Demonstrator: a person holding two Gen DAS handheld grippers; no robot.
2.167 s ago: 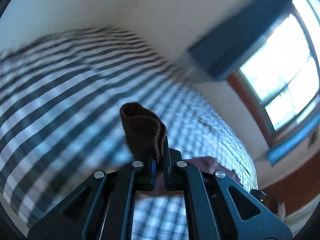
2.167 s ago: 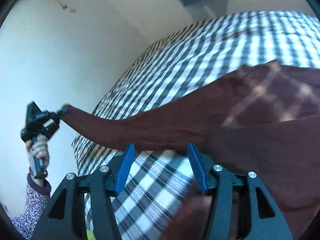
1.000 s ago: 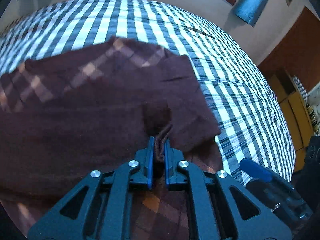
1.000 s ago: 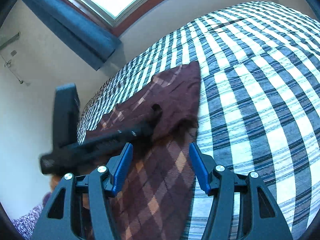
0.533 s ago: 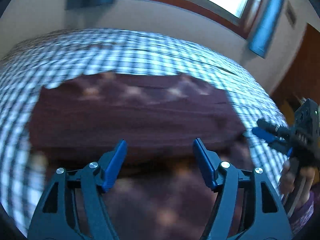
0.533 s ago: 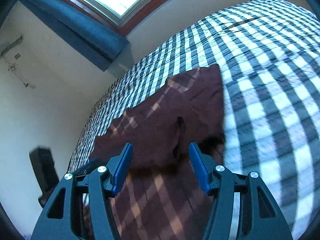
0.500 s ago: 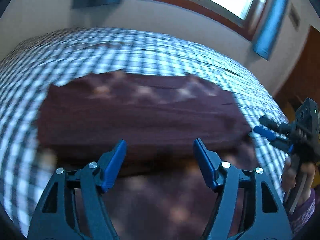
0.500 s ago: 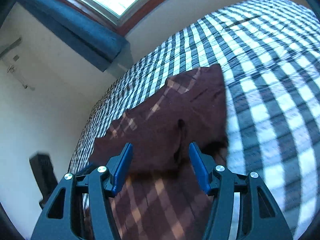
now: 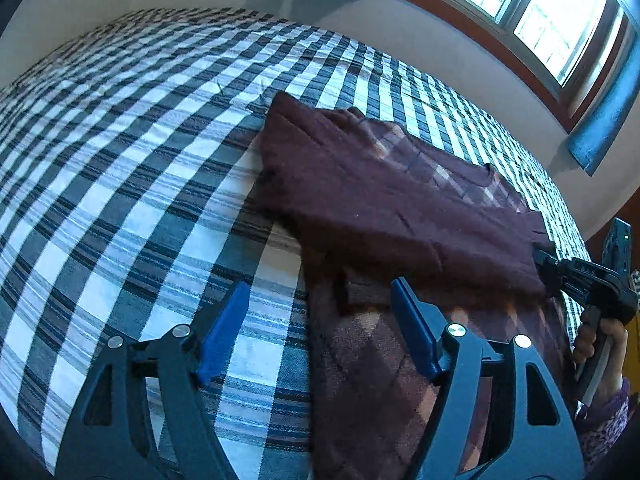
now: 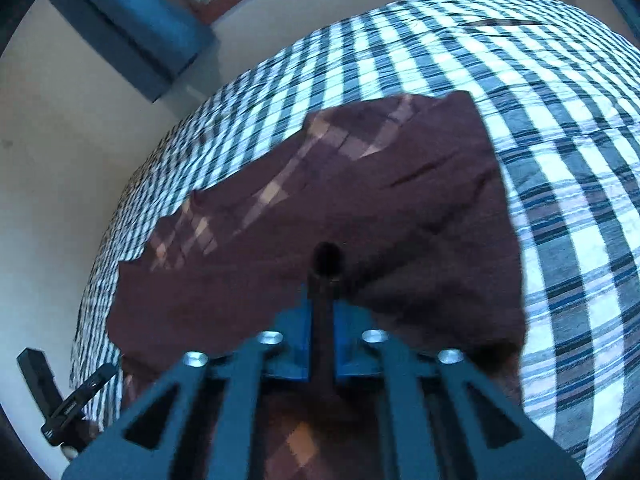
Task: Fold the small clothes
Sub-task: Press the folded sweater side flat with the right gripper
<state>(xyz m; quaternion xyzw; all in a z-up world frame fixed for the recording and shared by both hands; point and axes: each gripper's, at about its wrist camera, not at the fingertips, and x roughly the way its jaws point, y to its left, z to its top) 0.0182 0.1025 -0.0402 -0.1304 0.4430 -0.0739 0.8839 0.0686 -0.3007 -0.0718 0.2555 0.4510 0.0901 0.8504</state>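
A dark maroon garment with a pale diamond pattern (image 9: 384, 196) lies folded over on a blue-and-white checked bed cover (image 9: 120, 168). My left gripper (image 9: 320, 328) is open and empty above the garment's near left edge. My right gripper (image 10: 322, 344) is shut on a pinch of the garment (image 10: 320, 184) at its near edge. It also shows in the left wrist view (image 9: 560, 272), at the fold's right corner. The left gripper shows small at the lower left of the right wrist view (image 10: 68, 404).
A window with a brown frame (image 9: 560, 20) and blue curtains (image 9: 608, 120) is behind the bed. A pale wall (image 10: 60, 140) runs along the bed's far side. The checked cover stretches left of the garment.
My right gripper has closed on the garment's near edge; it was open half a second ago. My left gripper, which let go earlier, has swung left and stays open.
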